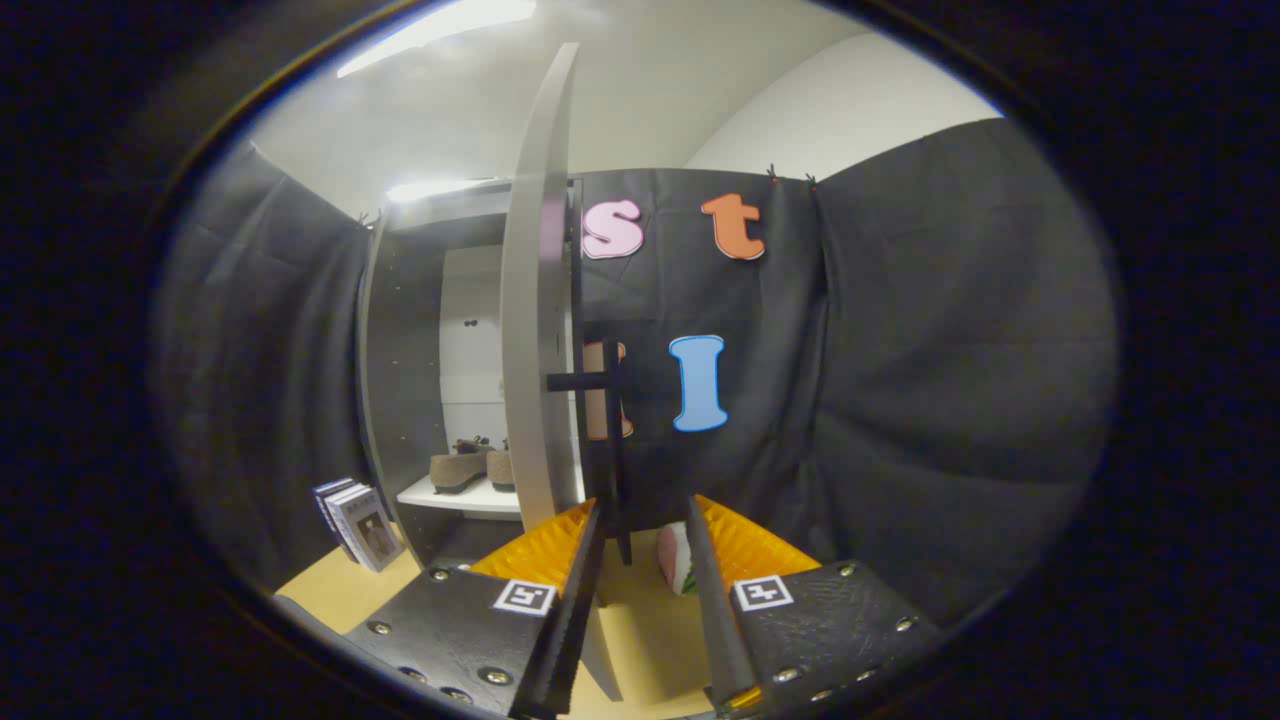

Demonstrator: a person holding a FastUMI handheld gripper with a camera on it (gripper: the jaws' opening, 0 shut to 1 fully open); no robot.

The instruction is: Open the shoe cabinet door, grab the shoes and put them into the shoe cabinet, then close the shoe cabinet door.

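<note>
So the shoes (pixel 470 466) are already sitting on the white shelf (pixel 455 497) inside the cabinet (pixel 400 380), which looks like why the gripper (pixel 640 545) is at the door (pixel 535 330) now, probably to swing it shut. Fingers are spread with nothing pinched; the door's black handle (pixel 612 440) is at 12 o'clock just ahead, shoes around 10 o'clock beyond.
</note>
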